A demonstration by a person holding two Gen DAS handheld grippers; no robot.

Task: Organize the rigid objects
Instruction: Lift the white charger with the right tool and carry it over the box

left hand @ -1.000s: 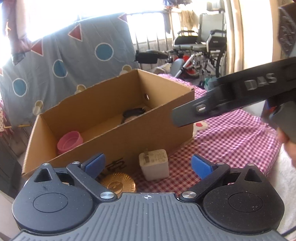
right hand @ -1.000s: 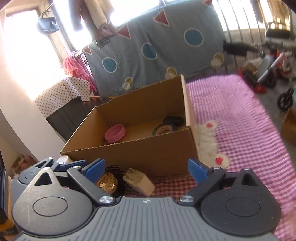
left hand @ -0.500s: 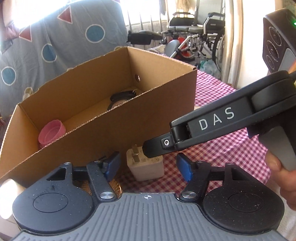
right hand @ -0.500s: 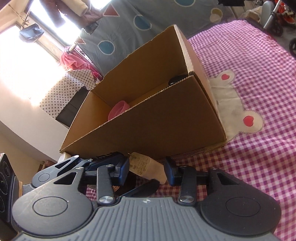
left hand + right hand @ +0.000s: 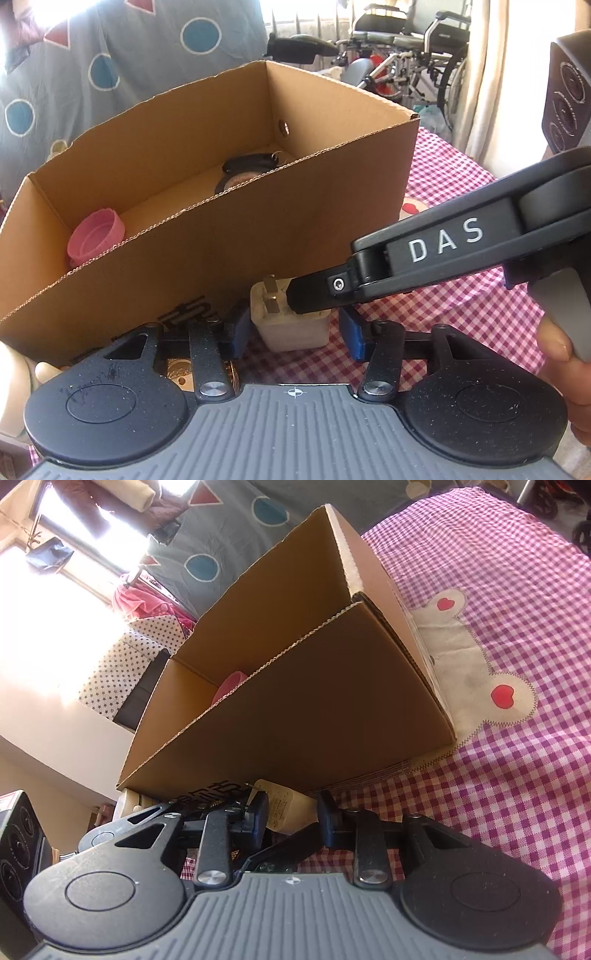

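Note:
A white plug-in charger (image 5: 291, 325) lies on the pink checked cloth (image 5: 461, 306), right in front of the cardboard box (image 5: 295, 221). My left gripper (image 5: 295, 332) has the charger between its blue pads. Its jaws are closing, and a sliver of cloth still shows at the right pad. My right gripper (image 5: 291, 814) comes in from the right, rolled to one side. Its jaws are closing too, and both pads touch the charger (image 5: 288, 808). One of its black fingers (image 5: 317, 295) covers the charger's top right corner.
Inside the box lie a pink cap (image 5: 96, 240) and a black round item (image 5: 251, 166). A gold disc (image 5: 181, 373) sits under my left gripper's left finger. A wheelchair (image 5: 417, 48) and a patterned sheet (image 5: 110, 62) stand behind the table. A beige bear patch (image 5: 465, 638) is sewn on the cloth.
Both grippers came down to the charger and their jaws narrowed around it. The right gripper rolled and reached in from the right until its pads met the charger.

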